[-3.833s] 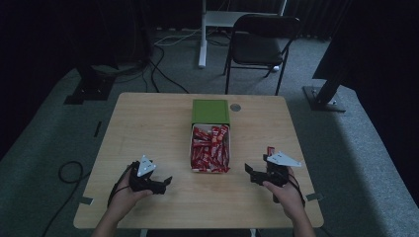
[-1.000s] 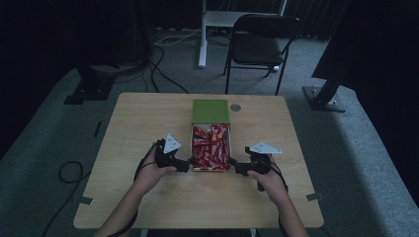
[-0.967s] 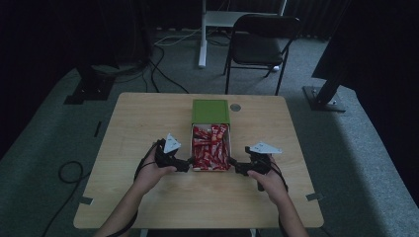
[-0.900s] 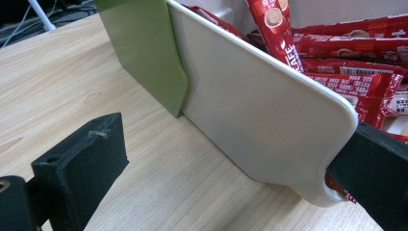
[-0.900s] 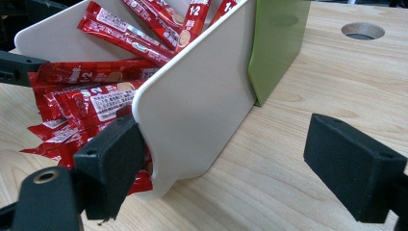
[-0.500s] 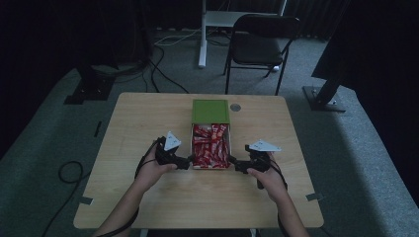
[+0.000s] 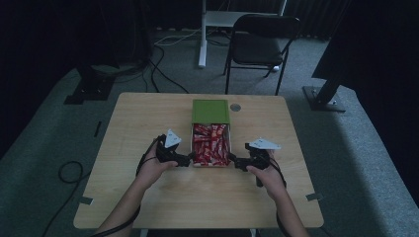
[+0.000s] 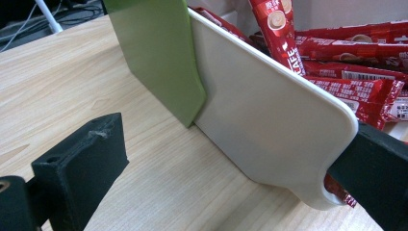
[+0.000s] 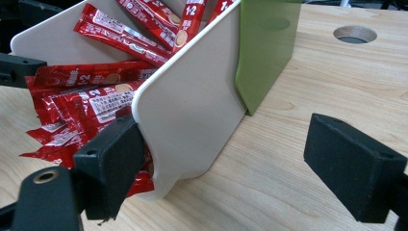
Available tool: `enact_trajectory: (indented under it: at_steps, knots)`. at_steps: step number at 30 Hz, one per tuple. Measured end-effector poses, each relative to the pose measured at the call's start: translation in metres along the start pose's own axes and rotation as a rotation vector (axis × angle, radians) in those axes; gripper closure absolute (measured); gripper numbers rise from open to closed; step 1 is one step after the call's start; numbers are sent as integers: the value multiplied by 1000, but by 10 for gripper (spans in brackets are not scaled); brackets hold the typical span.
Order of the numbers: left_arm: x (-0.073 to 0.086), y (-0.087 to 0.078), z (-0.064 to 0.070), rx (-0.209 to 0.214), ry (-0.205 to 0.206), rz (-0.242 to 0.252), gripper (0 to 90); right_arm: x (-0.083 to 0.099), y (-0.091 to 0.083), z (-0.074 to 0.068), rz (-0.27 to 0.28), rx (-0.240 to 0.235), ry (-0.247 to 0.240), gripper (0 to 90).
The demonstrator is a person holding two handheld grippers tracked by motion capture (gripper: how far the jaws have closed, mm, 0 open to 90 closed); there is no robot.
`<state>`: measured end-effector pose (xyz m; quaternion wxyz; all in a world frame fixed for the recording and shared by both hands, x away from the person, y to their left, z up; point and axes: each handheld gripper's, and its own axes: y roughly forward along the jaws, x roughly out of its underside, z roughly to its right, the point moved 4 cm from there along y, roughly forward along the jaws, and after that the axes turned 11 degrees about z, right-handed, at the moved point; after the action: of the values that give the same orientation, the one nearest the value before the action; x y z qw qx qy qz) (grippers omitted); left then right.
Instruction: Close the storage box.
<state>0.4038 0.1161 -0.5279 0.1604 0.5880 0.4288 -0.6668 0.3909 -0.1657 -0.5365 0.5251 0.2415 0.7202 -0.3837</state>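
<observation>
A cream box (image 7: pixel 210 166) of red sachets (image 7: pixel 211 143) sits mid-table, its green lid (image 7: pixel 211 110) slid toward the far end. My left gripper (image 7: pixel 187 159) is open at the box's near left corner. In the left gripper view its jaws (image 8: pixel 226 183) straddle the left wall (image 8: pixel 269 110), one outside on the table, one inside among the sachets (image 8: pixel 346 62). My right gripper (image 7: pixel 233 160) is open at the near right corner. In the right gripper view its jaws (image 9: pixel 233 168) straddle the right wall (image 9: pixel 192 110), next to the lid (image 9: pixel 264 43).
A round cable hole (image 7: pixel 235 107) lies in the wooden table (image 7: pixel 148 118) just right of the lid. A folding chair (image 7: pixel 262 39) and a white desk leg stand beyond the far edge. Cables trail on the floor at the left.
Both grippers have moved inward from the table's front corners to the box's near corners. Over the last second they crept slightly closer, with jaws now set over the side walls.
</observation>
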Motion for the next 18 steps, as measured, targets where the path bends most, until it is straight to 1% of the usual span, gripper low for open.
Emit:
enact_trajectory:
  at_steps: [6, 12, 18]
  knots:
    - [-1, 2, -3, -2, 0, -2, 27, -2, 3, 1, -3, 2, -7, 139]
    - [-2, 4, -5, -5, 0, -2, 27, -2, 5, 3, -2, 3, 5, 137]
    - [-2, 5, -6, -7, -5, 0, 27, -4, 7, 4, -7, 7, 1, 137]
